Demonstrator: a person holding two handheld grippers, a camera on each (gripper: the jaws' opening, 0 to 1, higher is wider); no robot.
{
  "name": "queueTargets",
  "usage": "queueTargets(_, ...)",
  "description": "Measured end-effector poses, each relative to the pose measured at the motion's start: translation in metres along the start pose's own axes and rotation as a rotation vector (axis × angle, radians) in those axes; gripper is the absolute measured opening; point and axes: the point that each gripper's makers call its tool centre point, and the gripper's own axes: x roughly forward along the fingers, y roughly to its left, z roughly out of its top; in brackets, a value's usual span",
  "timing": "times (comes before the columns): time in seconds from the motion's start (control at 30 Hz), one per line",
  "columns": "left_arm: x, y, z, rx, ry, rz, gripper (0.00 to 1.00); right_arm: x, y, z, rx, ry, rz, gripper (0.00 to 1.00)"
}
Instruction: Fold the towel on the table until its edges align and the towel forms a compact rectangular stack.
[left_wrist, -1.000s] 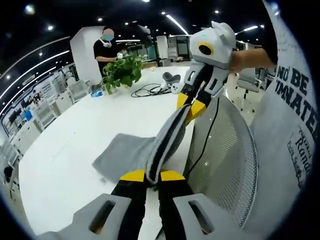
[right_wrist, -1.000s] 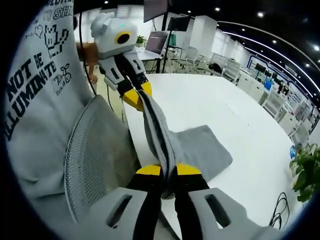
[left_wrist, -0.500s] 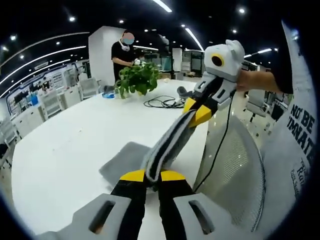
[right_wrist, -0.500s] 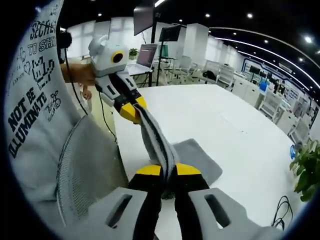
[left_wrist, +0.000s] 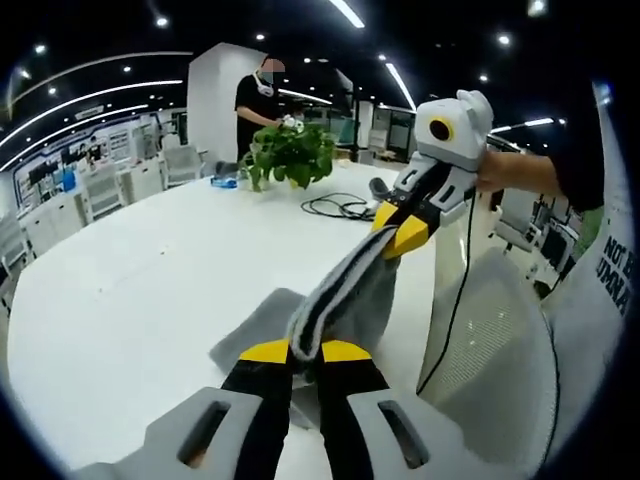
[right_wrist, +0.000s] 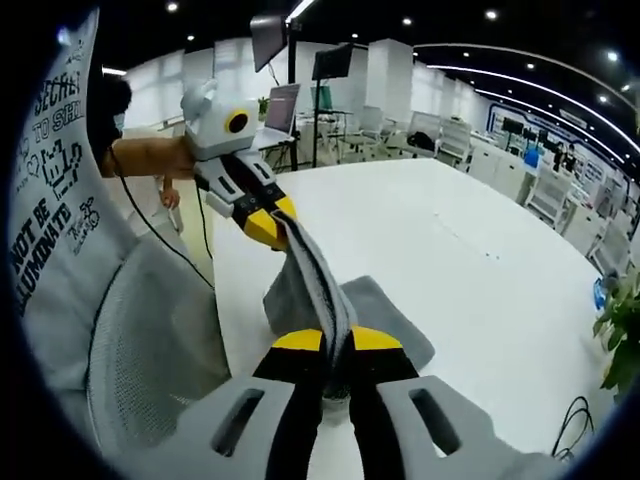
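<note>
A grey towel is stretched taut by one edge between my two grippers, and the rest hangs down onto the white table. My left gripper is shut on one end of that edge. My right gripper, held by a hand, is shut on the other end, up and to the right. In the right gripper view, my right gripper pinches the towel, and the left gripper grips the far end above the table.
A white mesh chair stands at the table's near edge beside the person holding the grippers. A potted plant, a black cable and a standing person are at the far end. A laptop sits on a desk behind.
Both grippers have carried the held edge away from the chair and further over the table. More of the towel now hangs in a fold beneath the edge. Both stay shut.
</note>
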Motion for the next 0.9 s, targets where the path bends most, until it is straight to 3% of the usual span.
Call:
queueTargets(0.3, 0.027, 0.023, -0.018, -0.118, 0.053, 0.007, 0.09, 0.025, -0.027, -0.014, 0.045, 0.041, 0.037, 0.05)
queueTargets(0.9, 0.076, 0.057, -0.061, -0.185, 0.152, 0.06, 0.12, 0.073, -0.06, -0.057, 0.087, 0.122, 0.052, 0.06)
